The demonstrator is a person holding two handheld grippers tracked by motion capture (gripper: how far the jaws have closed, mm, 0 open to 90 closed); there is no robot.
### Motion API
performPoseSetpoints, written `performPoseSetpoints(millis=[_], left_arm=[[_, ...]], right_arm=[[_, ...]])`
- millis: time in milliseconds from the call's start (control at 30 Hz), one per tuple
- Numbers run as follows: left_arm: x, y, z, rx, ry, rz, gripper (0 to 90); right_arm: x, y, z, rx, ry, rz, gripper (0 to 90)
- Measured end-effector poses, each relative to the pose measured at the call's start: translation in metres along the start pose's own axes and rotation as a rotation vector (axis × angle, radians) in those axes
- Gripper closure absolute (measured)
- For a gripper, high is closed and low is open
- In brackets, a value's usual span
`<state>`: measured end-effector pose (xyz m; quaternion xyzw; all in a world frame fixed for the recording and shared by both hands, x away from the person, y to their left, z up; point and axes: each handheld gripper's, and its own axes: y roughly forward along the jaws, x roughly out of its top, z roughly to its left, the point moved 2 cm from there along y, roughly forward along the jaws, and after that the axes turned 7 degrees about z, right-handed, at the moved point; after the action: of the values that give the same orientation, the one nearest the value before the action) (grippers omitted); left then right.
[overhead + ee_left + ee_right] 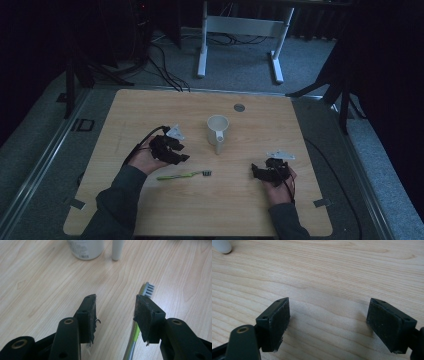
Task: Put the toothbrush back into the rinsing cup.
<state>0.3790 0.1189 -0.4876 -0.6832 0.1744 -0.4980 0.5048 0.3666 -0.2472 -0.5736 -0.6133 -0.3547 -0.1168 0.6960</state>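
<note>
On the wooden table (150, 110) we count one white cup (217, 127), one green toothbrush (182, 175) and two grippers. We use the cup as our marker. The toothbrush lies flat, just in front of the cup and a bit to its left. Our left gripper (115, 311) sits left of the cup, right by the toothbrush, with its jaws open and holding nothing. Our right gripper (328, 321) sits to the right of the cup, low over bare wood, with its jaws wide open and empty too.
</note>
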Motion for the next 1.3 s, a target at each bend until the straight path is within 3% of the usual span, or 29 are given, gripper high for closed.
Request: performPoseSetpoints(millis=[433, 633, 867, 1300], left_arm=[[0.0, 0.007, -0.006, -0.008, 0.048, 0.067, 52.5], [0.001, 0.009, -0.01, -0.017, 0.083, 0.077, 53.5], [0.001, 0.009, -0.011, -0.016, 0.092, 0.09, 54.7], [0.005, 0.011, -0.014, -0.016, 0.132, 0.169, 59.3]], right_arm=[[0.0, 0.0, 0.0, 0.0, 0.0, 0.0, 18.5], [0.0, 0.0, 0.0, 0.0, -0.001, 0.0, 18.4], [0.0, 0.0, 0.0, 0.0, -0.001, 0.0, 18.4], [0.0, 0.0, 0.0, 0.0, -0.001, 0.0, 18.4]])
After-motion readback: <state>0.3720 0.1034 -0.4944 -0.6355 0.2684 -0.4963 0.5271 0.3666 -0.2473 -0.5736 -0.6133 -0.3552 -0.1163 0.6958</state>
